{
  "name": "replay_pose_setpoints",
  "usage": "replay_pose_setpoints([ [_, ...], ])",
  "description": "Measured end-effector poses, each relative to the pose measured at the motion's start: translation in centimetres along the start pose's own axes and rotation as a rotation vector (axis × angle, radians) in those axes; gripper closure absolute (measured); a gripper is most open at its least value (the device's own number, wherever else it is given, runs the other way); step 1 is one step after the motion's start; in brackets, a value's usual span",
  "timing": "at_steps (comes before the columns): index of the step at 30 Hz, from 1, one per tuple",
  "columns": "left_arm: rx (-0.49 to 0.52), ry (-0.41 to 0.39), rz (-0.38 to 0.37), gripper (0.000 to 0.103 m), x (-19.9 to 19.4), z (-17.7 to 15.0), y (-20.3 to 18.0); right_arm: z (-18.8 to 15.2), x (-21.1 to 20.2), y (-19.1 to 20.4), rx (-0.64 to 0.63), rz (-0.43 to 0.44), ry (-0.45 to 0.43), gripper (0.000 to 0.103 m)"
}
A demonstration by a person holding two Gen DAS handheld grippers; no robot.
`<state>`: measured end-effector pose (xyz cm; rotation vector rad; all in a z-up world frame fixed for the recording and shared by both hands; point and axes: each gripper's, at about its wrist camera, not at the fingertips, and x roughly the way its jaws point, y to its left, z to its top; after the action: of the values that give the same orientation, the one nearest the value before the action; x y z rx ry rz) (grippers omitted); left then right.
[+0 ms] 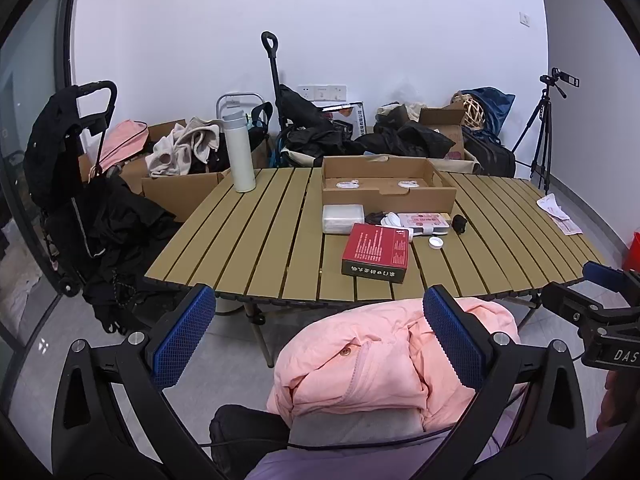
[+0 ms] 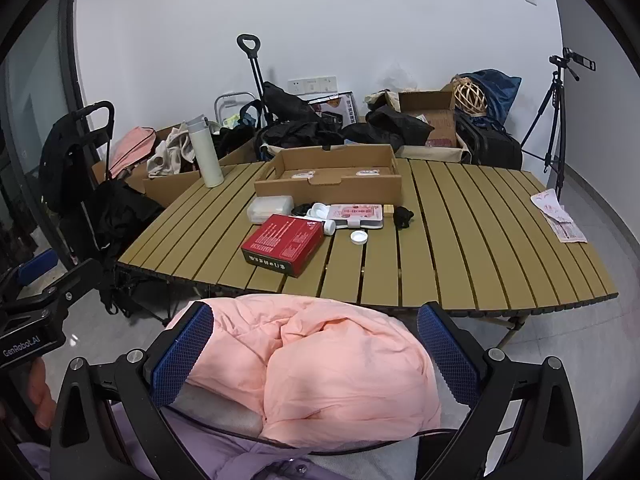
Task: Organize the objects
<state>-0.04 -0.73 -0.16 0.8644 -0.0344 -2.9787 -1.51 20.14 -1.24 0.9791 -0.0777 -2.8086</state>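
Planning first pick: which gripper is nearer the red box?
Left, marginally. Left gripper faces the red box almost straight ahead; right gripper sees the box left of centre. Both open, short of the table.

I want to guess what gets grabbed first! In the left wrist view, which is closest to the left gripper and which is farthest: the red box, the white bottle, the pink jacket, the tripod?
1. Pink jacket, right between the open left gripper fingers.
2. Red box, near table edge.
3. White bottle, far left table corner.
4. Tripod, far right by the wall.
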Motion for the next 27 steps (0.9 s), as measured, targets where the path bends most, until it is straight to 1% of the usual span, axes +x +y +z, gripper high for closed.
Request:
replay_pose_setpoints([
  [19, 0.008, -0.002, -0.002, 0.000, -0.17, -0.22, -0.20, 0.03, -0.36, 0.15, -0.007, 0.009, -0.008, 0.000],
  [27, 0.005, -0.002, -0.002, 0.000, -0.20, 0.00, -0.01, 0.18, -0.63, -0.17, 0.011, 0.005, -0.021, 0.000],
])
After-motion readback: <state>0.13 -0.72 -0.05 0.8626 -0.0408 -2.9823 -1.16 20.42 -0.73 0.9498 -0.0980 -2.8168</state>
